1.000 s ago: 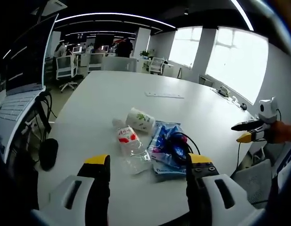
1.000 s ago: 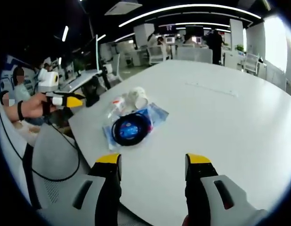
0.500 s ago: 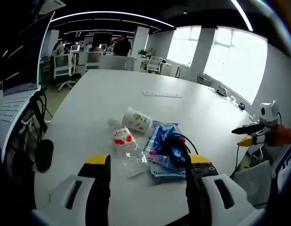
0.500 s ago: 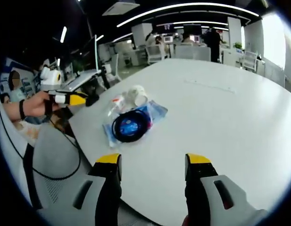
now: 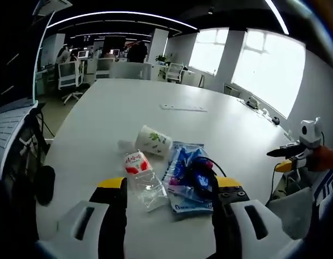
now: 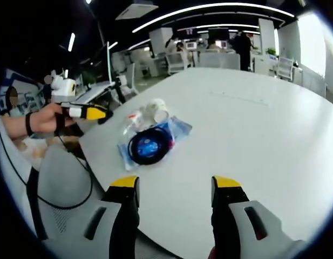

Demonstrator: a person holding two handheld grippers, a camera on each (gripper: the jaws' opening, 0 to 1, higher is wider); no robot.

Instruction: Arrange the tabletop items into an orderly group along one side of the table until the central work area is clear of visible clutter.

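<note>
I see the clutter bunched near the worktop's near edge: a clear crumpled plastic bottle with a red label (image 5: 140, 174), a white paper cup lying on its side (image 5: 154, 140) and a black coiled cable (image 6: 150, 145) on a blue plastic packet (image 5: 183, 178). Beyond them the white round worktop (image 5: 155, 102) lies bare to its far edge. My left gripper (image 5: 167, 186) and right gripper (image 6: 174, 186) both stand wide apart, holding nothing.

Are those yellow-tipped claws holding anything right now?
No, nothing is held. The left gripper and right gripper both stand open over the table, short of the bottle, cup and blue packet.
</note>
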